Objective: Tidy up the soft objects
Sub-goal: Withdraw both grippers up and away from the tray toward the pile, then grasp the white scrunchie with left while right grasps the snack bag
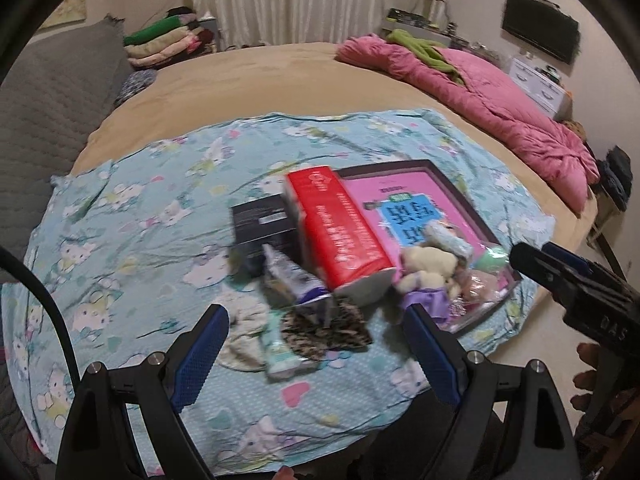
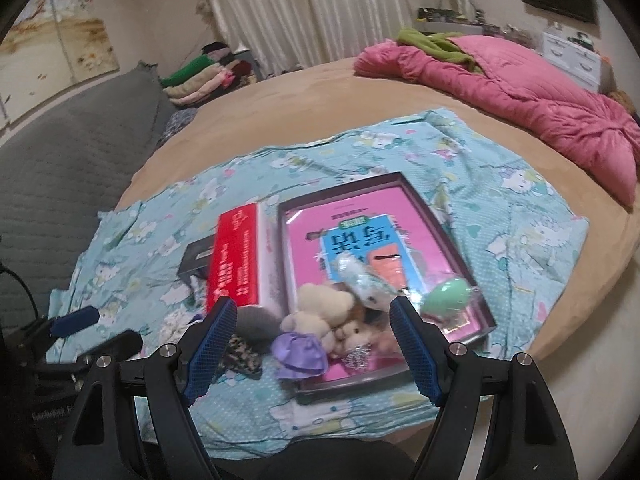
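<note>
Both claws hang spread wide with nothing between them — left gripper (image 1: 316, 352), right gripper (image 2: 314, 344). Near me, the cream plush bear (image 2: 320, 312) lies in the dark tray's (image 2: 452, 236) near corner: light, squashy, best pinched round the body. Smaller toys beneath it blur together — I can't separate them.

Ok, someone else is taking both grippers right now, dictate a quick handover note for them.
Left gripper: open, empty, above the loose items.
Right gripper: open, empty, over the tray's near end.
In the tray: cream plush, purple cloth, green soft toy, all at the near end.
Outside the tray, on the blue sheet: leopard-print piece, white cloth, beside the red box.
Left to do: those two probably go in.
</note>
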`<move>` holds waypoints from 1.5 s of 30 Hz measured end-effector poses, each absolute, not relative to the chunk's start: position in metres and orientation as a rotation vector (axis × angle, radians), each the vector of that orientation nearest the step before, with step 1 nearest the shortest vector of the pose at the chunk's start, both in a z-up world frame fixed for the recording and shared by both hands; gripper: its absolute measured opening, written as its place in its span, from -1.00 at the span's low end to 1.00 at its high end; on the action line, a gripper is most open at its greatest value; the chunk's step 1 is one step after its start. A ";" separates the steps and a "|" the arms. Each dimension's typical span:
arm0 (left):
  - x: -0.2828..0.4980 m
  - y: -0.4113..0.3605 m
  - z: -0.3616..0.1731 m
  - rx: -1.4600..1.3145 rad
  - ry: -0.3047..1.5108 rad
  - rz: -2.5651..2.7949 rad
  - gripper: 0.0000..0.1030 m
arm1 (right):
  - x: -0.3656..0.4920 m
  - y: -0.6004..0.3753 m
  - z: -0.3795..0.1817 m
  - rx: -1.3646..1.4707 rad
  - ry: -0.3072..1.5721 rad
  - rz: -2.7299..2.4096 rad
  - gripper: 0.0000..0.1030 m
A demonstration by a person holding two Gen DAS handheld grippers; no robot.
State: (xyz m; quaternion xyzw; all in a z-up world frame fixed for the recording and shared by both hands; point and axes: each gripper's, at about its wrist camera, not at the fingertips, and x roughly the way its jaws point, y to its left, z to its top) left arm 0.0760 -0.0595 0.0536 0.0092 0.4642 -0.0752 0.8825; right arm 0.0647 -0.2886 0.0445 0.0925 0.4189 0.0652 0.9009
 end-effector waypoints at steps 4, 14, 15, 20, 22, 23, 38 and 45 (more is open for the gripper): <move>0.077 -0.036 0.052 -0.015 0.968 -0.117 0.72 | 0.064 -0.268 0.043 0.164 0.879 0.179 0.55; 0.075 0.014 0.032 -0.061 0.993 -0.027 0.72 | 0.058 -0.208 0.021 0.058 0.941 0.283 0.55; 0.074 0.018 0.029 -0.061 0.997 -0.020 0.72 | 0.057 -0.204 0.018 0.046 0.945 0.288 0.55; 0.076 0.032 0.009 -0.091 1.028 -0.011 0.72 | 0.056 -0.176 -0.003 -0.022 0.980 0.304 0.55; 0.076 0.036 0.000 -0.106 1.046 -0.009 0.72 | 0.057 -0.168 -0.012 -0.044 0.993 0.303 0.55; 0.077 0.038 -0.005 -0.110 1.053 -0.006 0.72 | 0.058 -0.166 -0.015 -0.051 0.997 0.305 0.55; 0.084 0.046 -0.054 -0.161 1.142 -0.021 0.72 | 0.082 -0.152 -0.062 -0.086 1.084 0.265 0.55; 0.086 0.050 -0.065 -0.186 1.147 -0.031 0.72 | 0.094 -0.147 -0.072 -0.115 1.079 0.221 0.55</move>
